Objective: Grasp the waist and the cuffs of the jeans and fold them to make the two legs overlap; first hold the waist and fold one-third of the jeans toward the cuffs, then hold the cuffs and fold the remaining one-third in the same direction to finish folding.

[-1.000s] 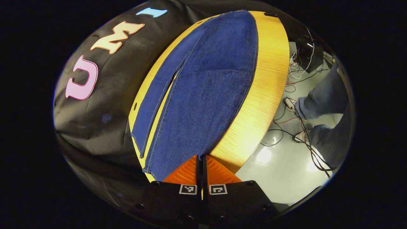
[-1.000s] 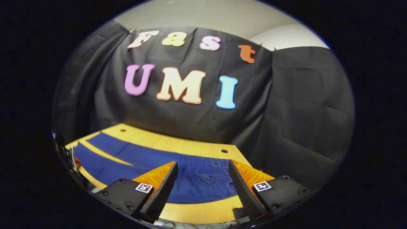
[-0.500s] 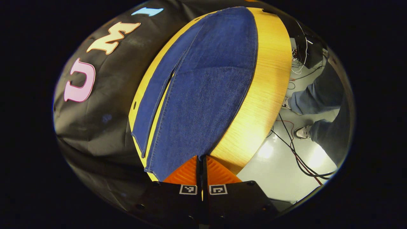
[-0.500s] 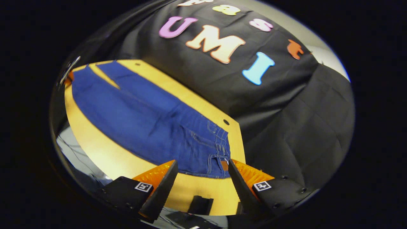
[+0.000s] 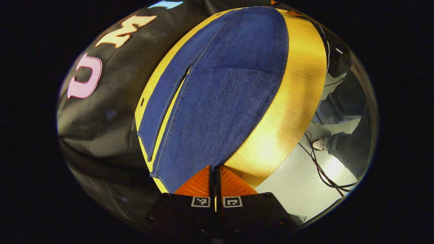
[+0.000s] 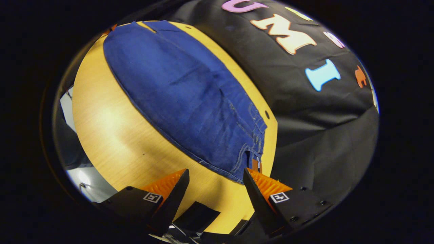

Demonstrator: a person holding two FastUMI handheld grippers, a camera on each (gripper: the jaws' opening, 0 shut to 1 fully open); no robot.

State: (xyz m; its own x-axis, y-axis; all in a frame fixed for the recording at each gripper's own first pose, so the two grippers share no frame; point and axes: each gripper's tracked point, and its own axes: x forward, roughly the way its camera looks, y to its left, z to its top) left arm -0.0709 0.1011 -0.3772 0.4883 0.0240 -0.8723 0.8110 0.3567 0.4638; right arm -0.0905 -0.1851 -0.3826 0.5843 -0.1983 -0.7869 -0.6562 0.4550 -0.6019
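Jeans (image 5: 217,101) flat on surface (image 5: 291,101); left tool (image 5: 215,176) clenched at near cuff's 6 o'clock corner, fabric between pads unconfirmed; right tool (image 6: 214,183) released, above waist corner (image 6: 249,159): risk that lifting cuff alone drags and skews legs.

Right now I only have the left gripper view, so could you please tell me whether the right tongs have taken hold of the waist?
Observer: No, the right tongs are open, poised at the table edge by the jeans.
Operator: Where is the waist relative to them?
Observer: The waistband corner lies just ahead of the finger at the picture's right, not between the two.
Operator: Is that end flat?
Observer: It looks flat on the wood, with no fold started.
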